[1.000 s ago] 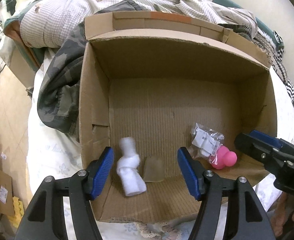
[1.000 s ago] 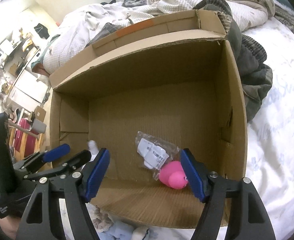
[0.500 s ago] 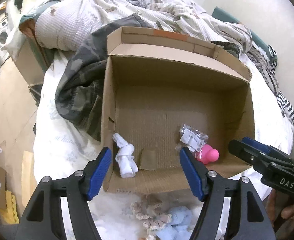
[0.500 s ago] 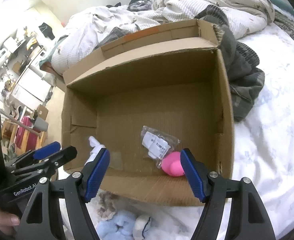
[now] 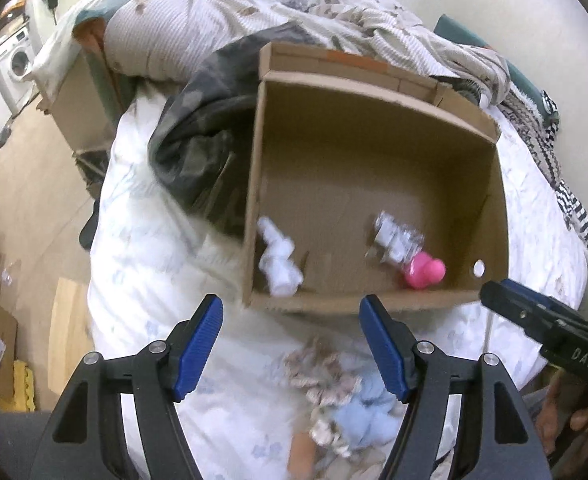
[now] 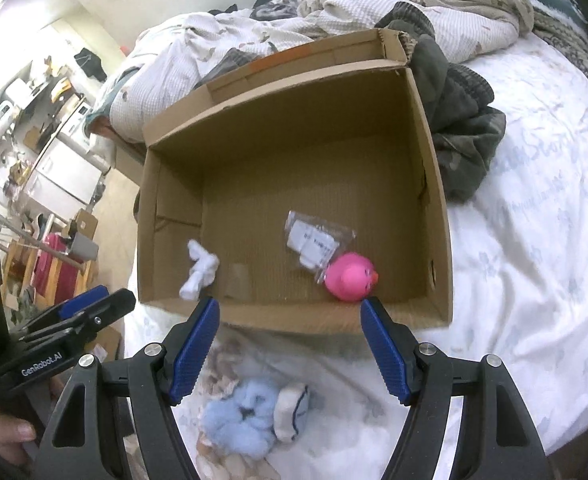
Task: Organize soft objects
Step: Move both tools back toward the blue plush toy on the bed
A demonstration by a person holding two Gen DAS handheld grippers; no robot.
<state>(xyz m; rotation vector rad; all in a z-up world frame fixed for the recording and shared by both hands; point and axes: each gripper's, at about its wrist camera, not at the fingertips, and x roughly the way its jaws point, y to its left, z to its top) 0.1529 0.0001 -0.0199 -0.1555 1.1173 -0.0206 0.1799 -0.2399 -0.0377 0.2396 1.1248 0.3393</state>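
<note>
An open cardboard box [image 5: 373, 304] [image 6: 294, 316] sits on the white bed. Inside lie a knotted white sock [image 5: 278, 256] [image 6: 200, 270], a clear plastic packet [image 5: 397, 238] [image 6: 315, 242] and a pink rubber duck [image 5: 423, 270] [image 6: 349, 276]. In front of the box a light blue fluffy item [image 5: 367, 416] [image 6: 242, 420], a patterned frilly cloth [image 5: 321, 372] and a white sock [image 6: 292, 410] lie on the sheet. My left gripper [image 5: 292, 314] hangs open above the box's near edge, holding nothing. My right gripper [image 6: 290, 316] is open too, empty, over the same edge.
A camouflage garment [image 5: 198, 152] [image 6: 461, 128] lies against the box. Rumpled bedding [image 5: 222, 20] [image 6: 333, 12] is piled behind it. Cardboard and a washing machine [image 5: 14, 64] stand on the floor to the left. A person's hand [image 6: 2, 436] holds the left tool.
Both grippers have pulled back and up out of the box. The white sock that was between my left fingers now lies in the box. The soft pile in front of the box has come into view.
</note>
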